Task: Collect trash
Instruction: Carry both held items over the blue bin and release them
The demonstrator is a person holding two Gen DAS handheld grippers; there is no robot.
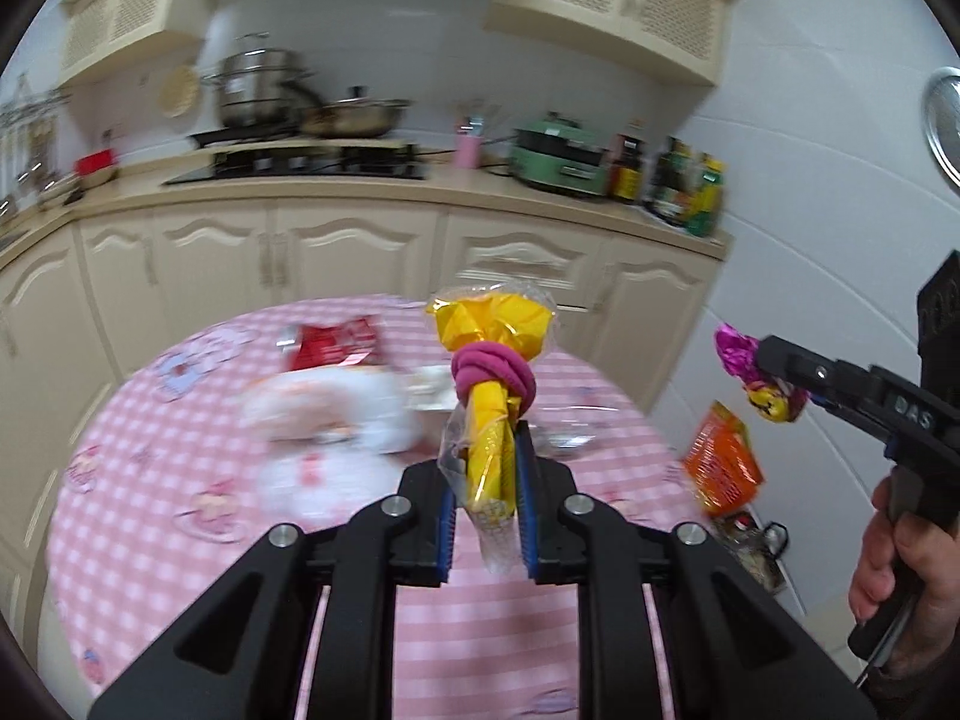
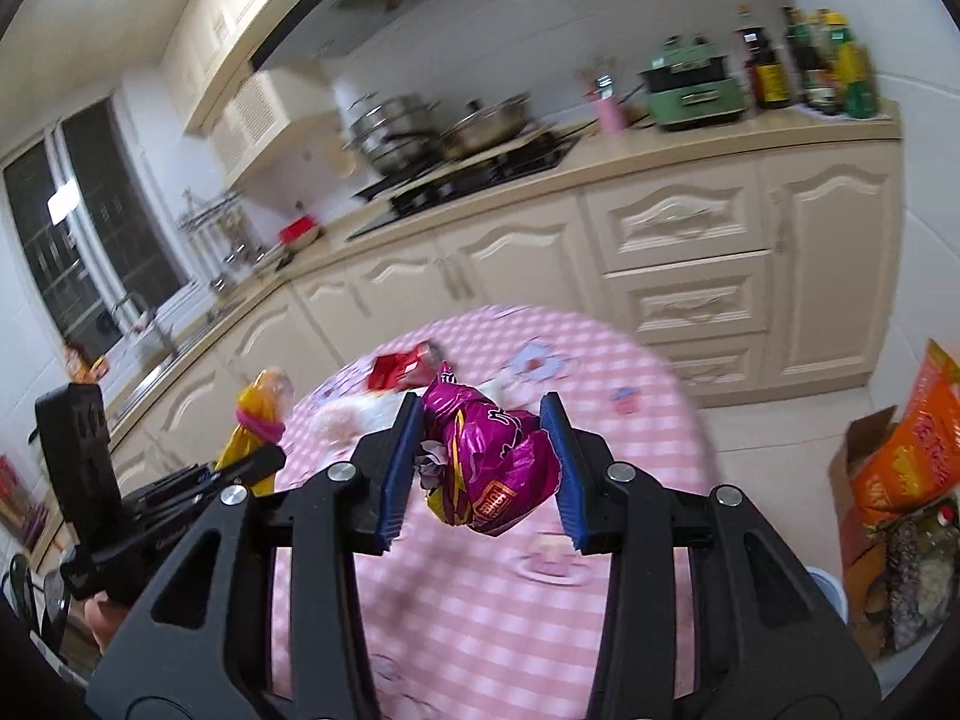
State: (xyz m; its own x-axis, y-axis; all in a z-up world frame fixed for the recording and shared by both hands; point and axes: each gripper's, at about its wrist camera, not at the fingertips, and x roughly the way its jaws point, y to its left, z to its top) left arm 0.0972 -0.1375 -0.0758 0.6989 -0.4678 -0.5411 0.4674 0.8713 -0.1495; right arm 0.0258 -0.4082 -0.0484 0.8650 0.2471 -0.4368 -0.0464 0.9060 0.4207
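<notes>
The left gripper (image 1: 486, 480) is clamped on a yellow wrapper (image 1: 489, 420) tied with a pink band (image 1: 493, 375); the right gripper (image 2: 483, 468) squeezes a crumpled magenta wrapper (image 2: 492, 468). Both hang above the pink checked table (image 1: 180, 516), where a red packet (image 1: 336, 345) and blurred white litter (image 1: 324, 414) lie. An orange bag (image 2: 912, 456) stands beyond the edge.

The left gripper (image 1: 487, 480) was closed on a yellow wrapper (image 1: 489, 414) in clear plastic, tied round its middle with a pink band (image 1: 493, 373). Beneath it lay the round table (image 1: 492, 624) with its pink checked cloth. Near the far edge sat a red packet (image 1: 336, 343), and a blurred white bundle (image 1: 330, 414) lay nearer the middle. Off the table's right edge, the right gripper (image 1: 761, 367) pinched a magenta wrapper (image 1: 757, 377), above an orange bag (image 1: 723, 461).
</notes>
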